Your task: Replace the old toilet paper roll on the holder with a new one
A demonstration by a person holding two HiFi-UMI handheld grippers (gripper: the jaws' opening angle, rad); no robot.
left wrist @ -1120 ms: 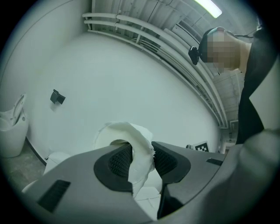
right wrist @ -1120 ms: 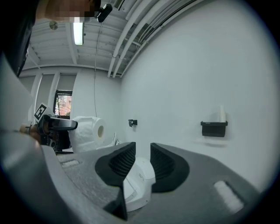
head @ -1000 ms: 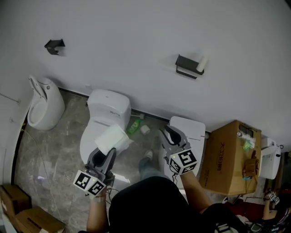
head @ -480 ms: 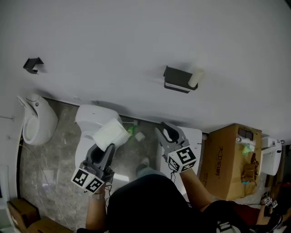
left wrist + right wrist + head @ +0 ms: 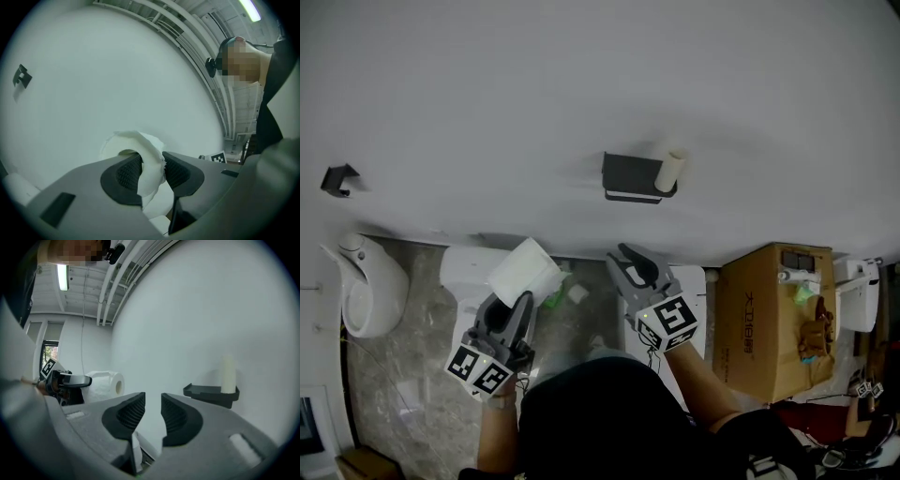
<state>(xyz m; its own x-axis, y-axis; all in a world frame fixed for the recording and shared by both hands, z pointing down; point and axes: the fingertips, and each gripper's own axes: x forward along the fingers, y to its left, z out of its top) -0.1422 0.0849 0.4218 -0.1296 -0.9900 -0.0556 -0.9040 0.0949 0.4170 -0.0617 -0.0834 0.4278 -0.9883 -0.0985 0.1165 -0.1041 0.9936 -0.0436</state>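
- The left claw (image 5: pixel 151 161) stands about half open and is clamped on the new roll (image 5: pixel 140 140). Both ribbed pads press into the soft white paper, which bulges out above and below them.
- In the head view the new roll rides at that claw's tip, in the air in front of the wall (image 5: pixel 581 75). It is between 7 and 8 o'clock of the holder (image 5: pixel 630 176) and well apart from it.
- The right claw (image 5: pixel 153 404) is closed and empty, with only a thin slit between its pads. It touches nothing.
- The holder, a dark bracket on the wall, lies at 12 o'clock of the right claw and clear of it.
- The old roll (image 5: pixel 669 171), a thin pale tube, sits at the holder's 3 o'clock end. The right gripper view shows it upright.
- A toilet (image 5: pixel 464 272) shows at 10 o'clock of the left claw, partly behind the new roll.
- A urinal (image 5: pixel 366 295) is at 9 o'clock of the left claw, and a box (image 5: pixel 769 319) at 4 o'clock of the right claw.
- Compared with a second ago, the holder has slid from 1 o'clock in the head view down towards the middle and looks larger.
- The small hook (image 5: pixel 337 178) has dropped from 11 o'clock to the 9 o'clock edge.
- Less floor shows now, and the toilet is mostly covered.
- The grips are unchanged: the left claw is on the new roll as before, and the right claw is closed and bare.
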